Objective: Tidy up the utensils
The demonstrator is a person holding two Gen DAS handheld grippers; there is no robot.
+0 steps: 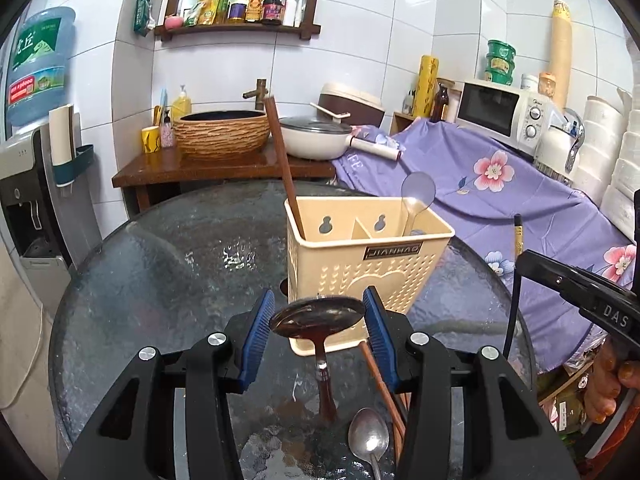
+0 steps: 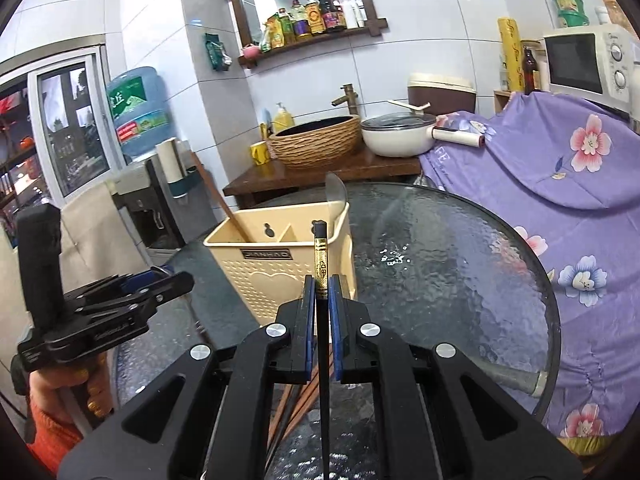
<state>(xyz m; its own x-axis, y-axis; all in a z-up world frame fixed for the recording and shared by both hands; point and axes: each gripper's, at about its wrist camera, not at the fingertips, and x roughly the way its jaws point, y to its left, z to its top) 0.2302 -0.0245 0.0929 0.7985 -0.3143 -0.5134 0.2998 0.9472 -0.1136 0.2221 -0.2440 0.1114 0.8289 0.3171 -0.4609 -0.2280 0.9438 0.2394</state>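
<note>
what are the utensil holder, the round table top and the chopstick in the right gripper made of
Utensil holder: looks like matte cream plastic, with moulded perforations and an embossed heart. Table top: probably textured glass, rippled with bright glints. Chopstick held in the right gripper: glossy black with gold print; material unclear, perhaps lacquered wood or plastic.

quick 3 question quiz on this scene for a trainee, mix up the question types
1. True or false: the right gripper is shut on a black chopstick.
2. Multiple choice: what lies between the left gripper's blue fingers? A) a brown ladle B) a fork C) a knife
3. Fill in: the brown chopstick stands in the holder's ____ compartment, seen from the left wrist view.

Key:
1. True; it is pinched upright between the fingers.
2. A; the ladle sits in the gap, its handle on the table, with the fingers wide apart.
3. Left; a clear spoon stands in the right one.
</note>
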